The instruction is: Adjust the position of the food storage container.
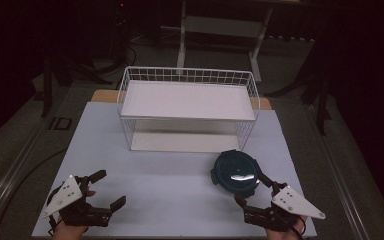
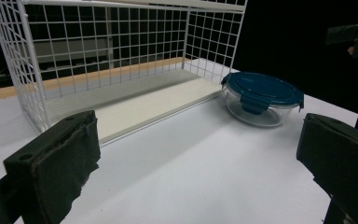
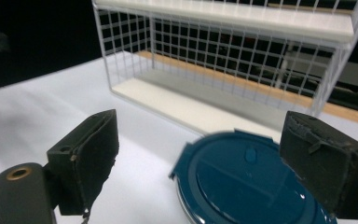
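Left gripper (image 1: pixel 104 189): you hold it at the near left of the table; its jaws stand wide apart with nothing between them; they point far and right, toward the rack and the container
Right gripper (image 1: pixel 252 188): you hold it at the near right; its jaws are spread wide and grip nothing; in the right gripper view one jaw stands at the right edge of the lid and the other well left of it, over bare table; whether a pad touches the container you cannot tell
Container (image 1: pixel 235 173): a round glass bowl with a dark blue clip lid; it sits upright on the white table (image 1: pixel 170 185), just far of your right gripper and near the rack's near right corner, outside it
Wire rack (image 1: pixel 187 107): white, two white shelves, at the far middle of the table; both shelves bare
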{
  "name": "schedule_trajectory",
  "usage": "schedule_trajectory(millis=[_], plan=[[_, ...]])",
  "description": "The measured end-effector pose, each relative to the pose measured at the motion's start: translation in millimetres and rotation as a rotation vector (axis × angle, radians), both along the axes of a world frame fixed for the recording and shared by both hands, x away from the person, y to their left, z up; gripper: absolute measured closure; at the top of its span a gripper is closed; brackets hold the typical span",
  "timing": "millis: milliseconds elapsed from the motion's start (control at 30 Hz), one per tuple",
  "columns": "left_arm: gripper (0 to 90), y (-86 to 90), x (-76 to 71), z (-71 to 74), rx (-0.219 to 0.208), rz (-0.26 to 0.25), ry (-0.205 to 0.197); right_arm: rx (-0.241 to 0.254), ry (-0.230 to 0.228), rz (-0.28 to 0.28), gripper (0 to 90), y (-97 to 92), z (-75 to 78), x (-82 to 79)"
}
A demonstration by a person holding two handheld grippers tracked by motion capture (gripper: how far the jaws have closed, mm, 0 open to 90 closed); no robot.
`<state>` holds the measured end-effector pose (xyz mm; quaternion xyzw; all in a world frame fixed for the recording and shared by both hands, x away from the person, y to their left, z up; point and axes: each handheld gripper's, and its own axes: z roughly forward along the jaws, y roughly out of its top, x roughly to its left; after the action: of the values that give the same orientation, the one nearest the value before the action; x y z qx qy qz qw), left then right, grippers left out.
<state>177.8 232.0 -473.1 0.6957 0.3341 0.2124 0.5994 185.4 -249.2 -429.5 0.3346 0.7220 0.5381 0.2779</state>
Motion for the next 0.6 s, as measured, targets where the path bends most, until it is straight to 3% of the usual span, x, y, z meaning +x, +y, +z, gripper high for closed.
schedule_trajectory(millis=[133, 267, 433, 600], plan=[[0.0, -0.1, 0.2, 0.1, -0.001, 0.000, 0.002, 0.007, -0.024, 0.038, 12.5, 2.9, 17.8, -0.9], [0.0, -0.5, 0.8, -0.6, 0.002, -0.003, 0.004, -0.003, -0.030, 0.047, 11.5, 3.4, 24.4, 4.3], [0.0, -0.3, 1.0, -0.9, 0.001, -0.004, 0.006, -0.005, 0.016, 0.042, 10.5, 1.4, 28.3, 18.9], [0.0, 0.0, 2.2, -1.8, 0.002, -0.006, 0.010, 0.003, 0.028, 0.007, 10.6, -2.2, 30.3, 34.1]])
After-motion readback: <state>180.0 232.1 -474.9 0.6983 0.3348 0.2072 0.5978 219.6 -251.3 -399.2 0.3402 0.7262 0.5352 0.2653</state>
